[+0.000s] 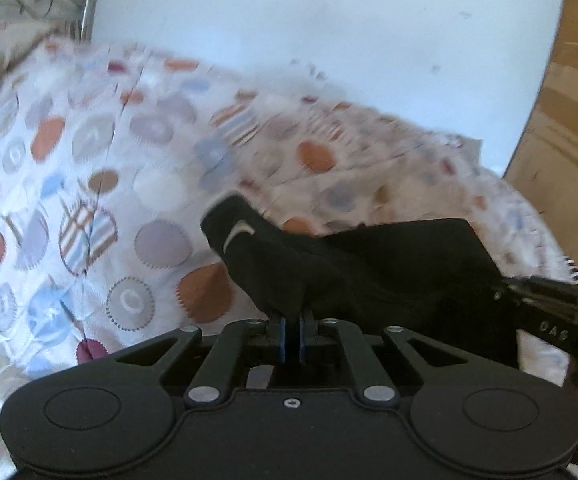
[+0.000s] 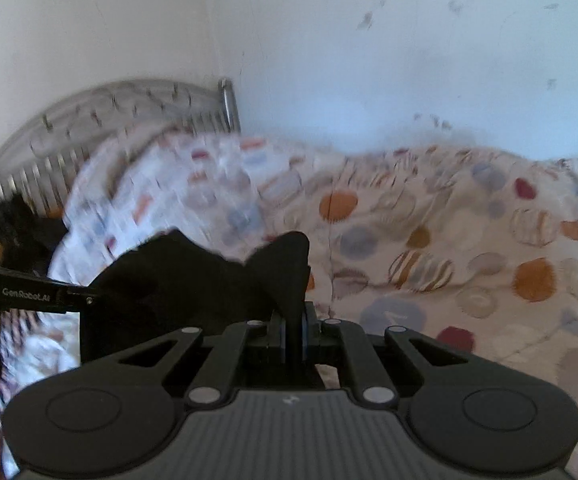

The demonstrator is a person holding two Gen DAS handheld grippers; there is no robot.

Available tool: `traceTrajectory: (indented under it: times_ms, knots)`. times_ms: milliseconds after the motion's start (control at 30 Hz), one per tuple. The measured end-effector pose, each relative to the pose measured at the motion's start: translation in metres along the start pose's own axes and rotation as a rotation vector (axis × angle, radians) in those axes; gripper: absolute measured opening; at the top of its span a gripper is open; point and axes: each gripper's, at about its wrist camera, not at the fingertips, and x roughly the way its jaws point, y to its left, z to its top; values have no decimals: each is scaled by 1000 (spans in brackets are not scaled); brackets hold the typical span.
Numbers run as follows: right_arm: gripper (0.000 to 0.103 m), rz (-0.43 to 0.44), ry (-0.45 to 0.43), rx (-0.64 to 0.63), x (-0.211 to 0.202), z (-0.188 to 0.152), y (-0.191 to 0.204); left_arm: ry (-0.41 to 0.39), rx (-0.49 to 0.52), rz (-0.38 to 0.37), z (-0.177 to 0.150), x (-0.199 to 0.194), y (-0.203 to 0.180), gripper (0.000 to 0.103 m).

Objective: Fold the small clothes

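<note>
A small black garment [image 1: 329, 264] with a white swoosh logo hangs above the bed, held between both grippers. My left gripper [image 1: 292, 320] is shut on one edge of it, the logo corner sticking up to the left. My right gripper [image 2: 296, 320] is shut on the other edge of the black garment [image 2: 193, 276], a flap standing up over the fingers. The right gripper also shows at the right edge of the left wrist view [image 1: 549, 300]. The left gripper shows at the left edge of the right wrist view [image 2: 29, 290]. The cloth hides both sets of fingertips.
A bed with a white cover printed with coloured circles [image 1: 109, 184] lies below. A metal headboard [image 2: 89, 120] stands at its far end against a white wall [image 2: 369, 60]. A dark object [image 2: 21, 224] lies by the headboard. A wooden panel [image 1: 569, 120] is at right.
</note>
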Motion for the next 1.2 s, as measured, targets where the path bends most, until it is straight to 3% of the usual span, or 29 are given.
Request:
traceTrajectory:
  times_ms: [133, 233, 300, 367, 400, 467, 500, 533, 600, 667, 733, 867, 1200]
  knots:
    - [8, -8, 43, -19, 27, -11, -7, 28, -43, -16, -5, 34, 26, 7]
    - [9, -4, 68, 36, 36, -20, -18, 19, -56, -45, -9, 41, 35, 10]
    - [12, -7, 81, 77, 40, -23, -25, 18, -58, -57, -10, 40, 35, 12]
    - [24, -12, 85, 90, 39, -23, -29, 25, -66, -72, -9, 38, 35, 20]
    - [28, -13, 82, 94, 38, -22, -30, 30, -72, -85, -8, 37, 35, 29]
    - [50, -10, 71, 97, 32, -20, -30, 36, -82, -94, -6, 36, 33, 38]
    - [53, -9, 66, 95, 28, -18, -29, 39, -85, -84, -5, 33, 31, 47]
    - [62, -11, 61, 90, 24, -16, -28, 35, -82, -69, -4, 29, 28, 67]
    - [74, -22, 39, 68, 12, -13, -24, -4, -63, -11, -3, 16, 20, 91]
    - [87, -34, 7, 54, -3, -9, -18, -48, -45, 9, -1, -2, 13, 93]
    - [92, -43, -25, 55, -20, -6, -13, -60, -47, 21, 0, -19, 6, 100]
    - [103, -59, -105, 56, -64, -1, 1, -119, -48, 60, -2, -62, -9, 102]
    - [103, -112, -269, 2, -196, -26, 49, -293, 22, 147, -57, -185, -58, 102]
